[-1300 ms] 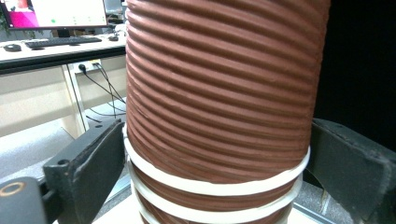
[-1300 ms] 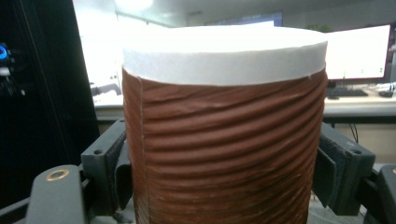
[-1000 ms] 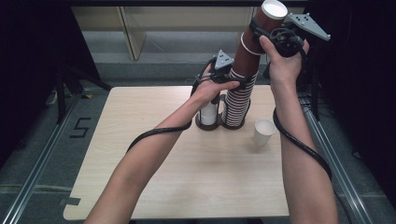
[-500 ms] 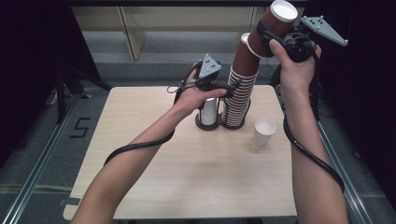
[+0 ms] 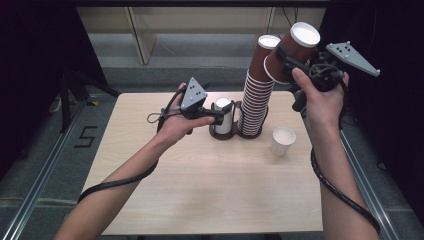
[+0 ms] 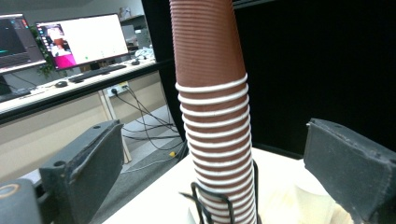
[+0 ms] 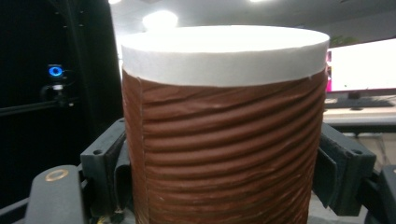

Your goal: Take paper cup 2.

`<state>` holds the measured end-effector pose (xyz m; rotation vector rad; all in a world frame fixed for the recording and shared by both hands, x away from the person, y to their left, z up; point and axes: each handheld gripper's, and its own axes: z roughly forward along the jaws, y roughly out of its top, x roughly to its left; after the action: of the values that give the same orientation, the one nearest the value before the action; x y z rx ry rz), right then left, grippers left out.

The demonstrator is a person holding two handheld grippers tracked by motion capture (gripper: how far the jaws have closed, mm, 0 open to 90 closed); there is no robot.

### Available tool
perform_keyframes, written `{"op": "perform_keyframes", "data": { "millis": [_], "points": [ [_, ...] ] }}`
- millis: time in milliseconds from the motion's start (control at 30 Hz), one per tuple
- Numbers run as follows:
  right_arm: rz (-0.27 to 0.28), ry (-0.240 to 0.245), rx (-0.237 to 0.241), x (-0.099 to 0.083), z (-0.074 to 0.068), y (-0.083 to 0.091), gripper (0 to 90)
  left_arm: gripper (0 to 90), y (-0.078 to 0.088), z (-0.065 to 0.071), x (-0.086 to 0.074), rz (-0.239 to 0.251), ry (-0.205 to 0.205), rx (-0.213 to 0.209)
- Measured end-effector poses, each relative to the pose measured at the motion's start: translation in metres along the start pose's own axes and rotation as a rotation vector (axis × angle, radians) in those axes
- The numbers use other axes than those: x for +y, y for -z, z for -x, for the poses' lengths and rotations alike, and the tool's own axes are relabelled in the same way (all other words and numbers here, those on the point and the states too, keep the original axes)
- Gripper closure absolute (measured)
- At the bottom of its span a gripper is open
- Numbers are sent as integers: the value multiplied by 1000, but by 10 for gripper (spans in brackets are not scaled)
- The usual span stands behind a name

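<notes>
A tall stack of ribbed brown paper cups [image 5: 254, 102] stands in a black wire holder [image 5: 218, 134] at the table's far middle. A short white cup stack [image 5: 224, 114] stands in the holder beside it. My right gripper [image 5: 289, 59] is shut on a single brown cup [image 5: 295, 50], held tilted up and to the right of the stack's top. In the right gripper view that cup [image 7: 224, 140] sits between the jaws of the right gripper [image 7: 224, 177]. My left gripper [image 5: 216, 114] stands open just left of the white stack. Its view shows the left gripper [image 6: 210, 182] aimed at the brown stack [image 6: 215, 121].
A loose white cup [image 5: 283, 141] stands upright on the wooden table [image 5: 200, 190], right of the holder. Grey floor with rails runs along both sides of the table. Desks with monitors [image 6: 79, 39] show far off in the left gripper view.
My right hand has carried the brown cup off the stack's top, right and lower. My left hand has drawn back to the left, from the stacks to beside the white one.
</notes>
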<state>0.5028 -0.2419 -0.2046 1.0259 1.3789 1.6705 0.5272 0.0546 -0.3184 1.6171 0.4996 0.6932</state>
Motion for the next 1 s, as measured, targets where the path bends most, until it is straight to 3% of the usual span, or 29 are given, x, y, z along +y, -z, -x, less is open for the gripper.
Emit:
{"op": "perform_keyframes", "data": {
  "millis": [167, 333, 600, 867, 1000],
  "points": [
    [-32, -9, 31, -15, -7, 12, 201, 46, 15, 6, -16, -9, 5, -17],
    [-63, -6, 57, -34, -11, 23, 200, 44, 29, 18, -27, -18, -20, -45],
    [-114, -54, 114, -67, -20, 38, 199, 40, 48, 35, -44, -27, -17, -86],
    [-174, -78, 128, -104, -23, 46, 199, 40, 59, 51, -67, -54, -20, -108],
    [-214, -121, 144, -121, -25, 46, 199, 40, 61, 57, -76, -71, -16, -122]
  ]
}}
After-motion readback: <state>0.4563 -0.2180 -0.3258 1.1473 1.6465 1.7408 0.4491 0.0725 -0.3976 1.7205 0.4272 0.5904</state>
